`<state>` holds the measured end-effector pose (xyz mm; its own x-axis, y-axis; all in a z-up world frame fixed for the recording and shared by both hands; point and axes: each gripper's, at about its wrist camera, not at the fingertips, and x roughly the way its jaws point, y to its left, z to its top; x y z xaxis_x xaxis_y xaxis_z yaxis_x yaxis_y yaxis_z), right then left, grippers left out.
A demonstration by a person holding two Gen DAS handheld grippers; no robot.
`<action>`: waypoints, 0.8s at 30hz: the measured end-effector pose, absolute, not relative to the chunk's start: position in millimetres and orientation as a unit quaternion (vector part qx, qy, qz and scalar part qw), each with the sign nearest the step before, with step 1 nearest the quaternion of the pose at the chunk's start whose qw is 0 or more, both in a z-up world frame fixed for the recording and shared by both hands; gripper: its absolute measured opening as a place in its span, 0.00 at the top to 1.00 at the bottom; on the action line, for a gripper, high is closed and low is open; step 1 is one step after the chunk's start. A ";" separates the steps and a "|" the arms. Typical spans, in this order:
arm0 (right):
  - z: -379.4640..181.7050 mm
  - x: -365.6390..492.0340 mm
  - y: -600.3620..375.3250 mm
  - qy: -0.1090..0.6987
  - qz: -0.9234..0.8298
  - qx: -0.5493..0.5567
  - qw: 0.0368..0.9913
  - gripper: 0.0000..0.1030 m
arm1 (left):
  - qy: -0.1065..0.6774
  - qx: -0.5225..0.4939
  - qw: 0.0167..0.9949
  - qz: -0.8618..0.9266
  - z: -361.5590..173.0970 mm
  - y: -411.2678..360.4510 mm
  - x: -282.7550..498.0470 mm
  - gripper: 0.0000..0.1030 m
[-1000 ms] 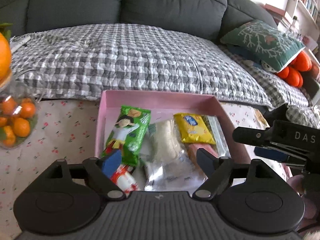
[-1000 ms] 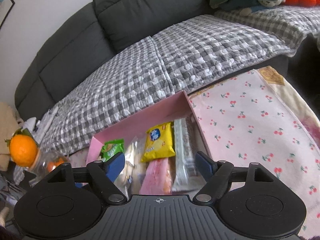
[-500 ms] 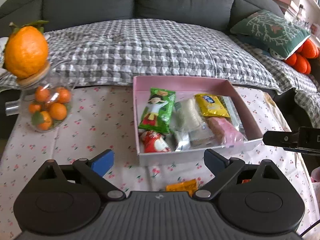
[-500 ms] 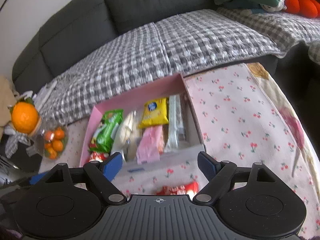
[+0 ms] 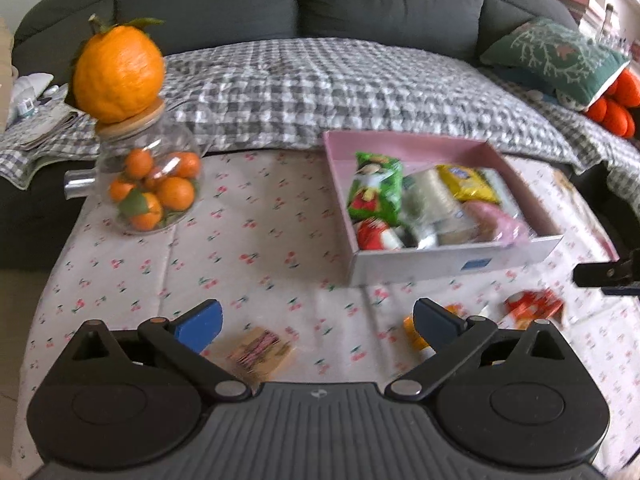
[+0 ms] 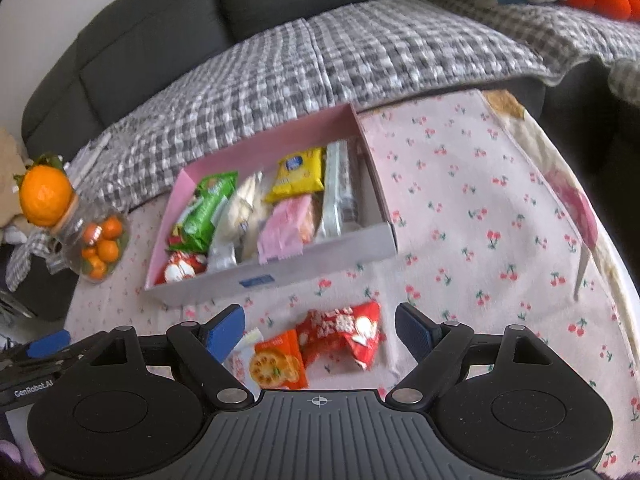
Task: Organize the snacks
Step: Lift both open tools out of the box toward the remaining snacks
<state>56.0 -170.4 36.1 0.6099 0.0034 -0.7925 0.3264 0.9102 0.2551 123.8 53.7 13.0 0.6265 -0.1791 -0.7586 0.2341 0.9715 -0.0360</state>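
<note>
A pink box [image 5: 460,265] [image 6: 280,274] on the cherry-print tablecloth holds several snack packs: green, yellow, pink, clear and red. My left gripper [image 5: 316,320] is open and empty, in front of the box, above a tan snack pack [image 5: 262,354]. My right gripper [image 6: 320,326] is open and empty, above a red snack pack [image 6: 344,332] and an orange biscuit pack [image 6: 276,364] lying loose before the box. The red pack [image 5: 532,308] also shows at right in the left wrist view. The right gripper's finger [image 5: 600,276] shows at that view's right edge.
A glass jar of small oranges [image 5: 150,188] [image 6: 98,246] with a large orange on its lid [image 5: 118,74] stands at the table's left. A grey sofa with a checked quilt [image 5: 340,92] lies behind the table. A green cushion [image 5: 556,56] lies at the right.
Both grippers have pulled back and up from the box. The loose packs on the cloth in front of the box have come into view.
</note>
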 end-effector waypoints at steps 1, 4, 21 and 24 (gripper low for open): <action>34.7 55.2 -169.4 0.430 -0.092 0.188 0.878 0.18 | 0.416 0.034 0.902 -0.115 11.0 56.8 122.5 0.01; 27.2 56.6 -161.2 0.441 -0.086 0.167 0.877 0.18 | 0.421 0.046 0.899 -0.116 1.9 64.1 120.2 0.01; 1.9 57.1 -163.7 0.476 -0.115 0.078 0.869 0.18 | 0.464 0.071 0.874 -0.124 -40.9 83.9 127.5 0.13; -5.6 59.5 -164.3 0.489 -0.112 0.060 0.863 0.18 | 0.477 0.066 0.868 -0.125 -45.9 84.3 129.8 0.24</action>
<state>59.5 -164.3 -5.6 0.4961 -0.1347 -0.8578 0.2519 0.9677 -0.0064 129.8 84.3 -45.9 0.5138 -0.1534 -0.8441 0.2789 0.9603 -0.0047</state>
